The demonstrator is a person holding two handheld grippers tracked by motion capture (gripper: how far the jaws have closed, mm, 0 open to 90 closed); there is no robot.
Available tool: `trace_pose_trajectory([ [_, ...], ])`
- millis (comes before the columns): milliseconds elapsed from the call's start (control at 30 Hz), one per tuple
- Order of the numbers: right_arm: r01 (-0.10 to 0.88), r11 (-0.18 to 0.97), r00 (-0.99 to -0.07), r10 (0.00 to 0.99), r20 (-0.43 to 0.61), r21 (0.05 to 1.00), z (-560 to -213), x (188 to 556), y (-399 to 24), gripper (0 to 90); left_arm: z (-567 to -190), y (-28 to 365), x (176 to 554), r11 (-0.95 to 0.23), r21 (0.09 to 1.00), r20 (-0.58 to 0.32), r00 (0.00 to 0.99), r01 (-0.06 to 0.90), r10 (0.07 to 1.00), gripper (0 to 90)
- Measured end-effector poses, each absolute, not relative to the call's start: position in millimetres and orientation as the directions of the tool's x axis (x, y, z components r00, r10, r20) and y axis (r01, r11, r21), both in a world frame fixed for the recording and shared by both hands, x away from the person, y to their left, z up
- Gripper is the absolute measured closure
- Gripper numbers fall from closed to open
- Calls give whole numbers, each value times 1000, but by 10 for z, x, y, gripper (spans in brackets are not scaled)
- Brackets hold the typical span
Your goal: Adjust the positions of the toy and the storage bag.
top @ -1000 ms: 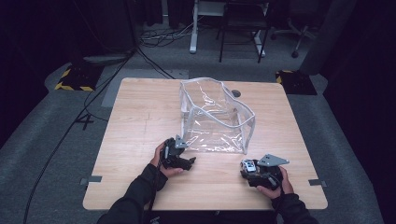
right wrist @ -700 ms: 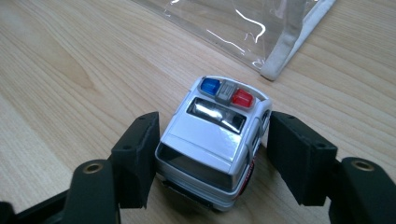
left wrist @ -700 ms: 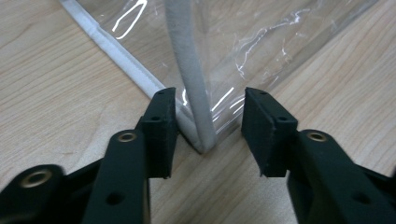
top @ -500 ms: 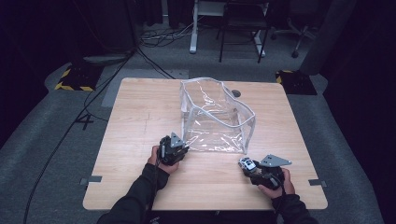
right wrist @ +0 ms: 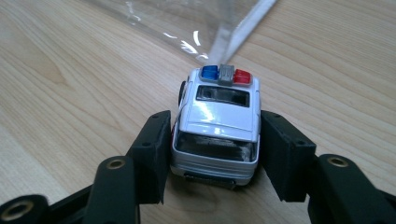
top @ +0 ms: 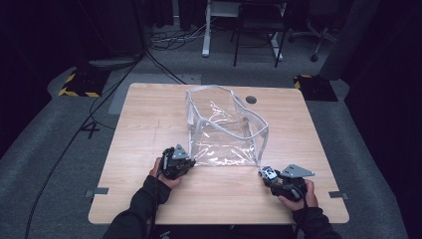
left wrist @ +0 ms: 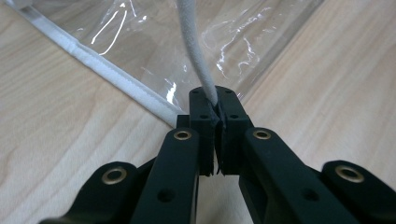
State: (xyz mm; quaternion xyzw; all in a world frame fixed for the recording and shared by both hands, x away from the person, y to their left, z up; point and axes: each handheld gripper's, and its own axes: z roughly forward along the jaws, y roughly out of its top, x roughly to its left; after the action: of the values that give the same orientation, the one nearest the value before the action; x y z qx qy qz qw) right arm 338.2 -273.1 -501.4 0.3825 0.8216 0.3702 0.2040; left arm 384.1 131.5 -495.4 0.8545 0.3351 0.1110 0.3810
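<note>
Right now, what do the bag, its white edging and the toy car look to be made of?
Clear bag: soft transparent plastic film, likely vinyl; glossy, with creases and glare streaks, wood grain visible through it.
White edging: looks like woven fabric binding, matte with a fine texture; it bends into the left gripper.
Toy police car: glossy white painted body, metal or hard plastic, can't tell; translucent red and blue lightbar.

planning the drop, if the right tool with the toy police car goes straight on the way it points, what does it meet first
Most likely the near corner of the clear plastic bag, straight ahead of the right tool, which is shut on the toy police car; how near it is cannot be told.
</note>
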Motion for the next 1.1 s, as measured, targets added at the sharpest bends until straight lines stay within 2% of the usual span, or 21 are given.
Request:
trace_pose_trajectory([
  [333,484,426,-604,794,-59,764,-5011,3383,-2835,469,-4942,1517,3669,-501,714,-88,772,489,629,862],
  [367,490,420,-601,798,-53,764,-5010,3383,-2872,469,-4950,1542,3642,-505,712,-71,765,488,640,826],
  [400,497,412,-598,801,-43,764,-5012,3382,-2927,469,-4972,1583,3598,-494,707,-89,757,506,647,691],
  [433,497,412,-598,801,-43,764,-5012,3382,-2927,469,-4972,1583,3598,-494,707,-89,757,506,647,649],
  [467,500,409,-595,803,-41,763,-5013,3380,-2938,469,-4977,1623,3570,-517,695,-70,763,499,642,649],
  [500,500,410,-593,804,-43,763,-5011,3380,-2954,469,-4976,1657,3555,-506,700,-73,755,504,651,562],
  [567,501,408,-591,806,-43,763,-5011,3380,-2950,469,-4978,1708,3546,-487,704,-96,749,517,656,478],
  [600,502,408,-590,806,-43,763,-5010,3379,-2947,469,-4980,1745,3556,-482,699,-93,737,528,670,478],
  [767,496,416,-596,801,-49,763,-5011,3390,-2955,468,-5003,1854,3648,-425,705,-94,669,567,737,332],
  [867,508,400,-591,806,-30,763,-5012,3392,-2953,463,-5011,1880,3716,-430,699,-27,621,572,783,295],
  [933,508,403,-581,813,-43,761,-5016,3388,-2961,387,-5008,1904,3775,-423,694,-18,601,583,799,266],
  [967,508,403,-581,813,-43,761,-5016,3388,-2961,387,-5011,1911,3801,-417,694,-22,596,587,803,266],
  [1033,513,413,-579,814,-52,752,-5010,3376,-2961,322,-5011,1926,3864,-402,693,-19,573,598,819,255],
  [1100,510,417,-578,814,-60,752,-5012,3362,-2972,313,-5012,1920,3927,-391,693,-21,559,606,829,249],
])
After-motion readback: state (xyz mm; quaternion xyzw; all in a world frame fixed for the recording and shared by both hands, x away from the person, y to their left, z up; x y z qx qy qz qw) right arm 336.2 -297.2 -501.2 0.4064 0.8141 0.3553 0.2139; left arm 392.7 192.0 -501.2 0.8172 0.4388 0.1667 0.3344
